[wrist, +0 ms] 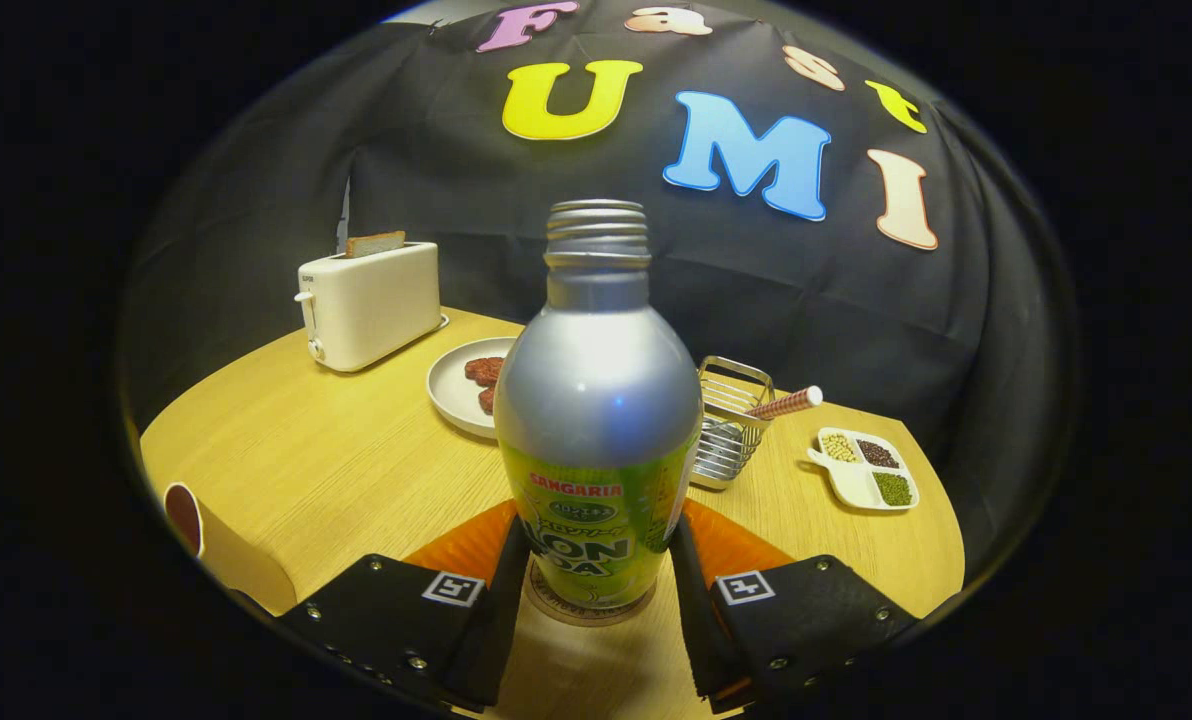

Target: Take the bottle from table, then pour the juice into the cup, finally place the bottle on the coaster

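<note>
Gripper view: tongs [596, 585] clenched on bottle [596, 420] at label band, bottle upright between fingers, base over coaster [716, 540] on bench [336, 450]. Cup [188, 520] at 9 o'clock. Smooth metal, likely slippery, uncapped; hold low and firm.

Tongs [596, 570] level — fingers [501, 600] clamped, pointing forward.

We see a dim booth lit warmly from above and in front, with a soft glare spot on the bottle's [596, 400] silver shoulder, the table [336, 460] glowing evenly, fisheye bending strong toward the edges, and the gripper's [596, 590] fingers close beside the bottle in shadow.
</note>
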{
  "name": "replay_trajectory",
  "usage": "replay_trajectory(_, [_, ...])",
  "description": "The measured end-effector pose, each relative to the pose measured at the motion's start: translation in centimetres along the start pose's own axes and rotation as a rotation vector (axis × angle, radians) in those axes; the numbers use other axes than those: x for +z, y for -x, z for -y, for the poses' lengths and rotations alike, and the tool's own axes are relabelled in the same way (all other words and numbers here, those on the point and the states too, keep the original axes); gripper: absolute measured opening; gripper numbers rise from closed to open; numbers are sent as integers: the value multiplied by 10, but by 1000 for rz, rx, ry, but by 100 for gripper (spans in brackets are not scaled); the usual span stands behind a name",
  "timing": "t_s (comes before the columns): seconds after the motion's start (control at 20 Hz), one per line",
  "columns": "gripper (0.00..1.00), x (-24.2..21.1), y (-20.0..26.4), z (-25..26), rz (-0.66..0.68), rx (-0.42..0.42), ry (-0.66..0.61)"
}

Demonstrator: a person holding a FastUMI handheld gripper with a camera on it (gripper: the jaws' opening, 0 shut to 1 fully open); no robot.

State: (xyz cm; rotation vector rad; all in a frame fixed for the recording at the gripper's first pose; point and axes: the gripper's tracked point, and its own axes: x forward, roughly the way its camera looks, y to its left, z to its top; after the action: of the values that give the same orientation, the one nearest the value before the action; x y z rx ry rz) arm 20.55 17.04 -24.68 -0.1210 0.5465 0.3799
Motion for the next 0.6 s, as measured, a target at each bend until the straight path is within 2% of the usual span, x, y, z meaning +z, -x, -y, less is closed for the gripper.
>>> replay_trajectory(0.6, [72,-18,-21,5,-15,-27,-43])
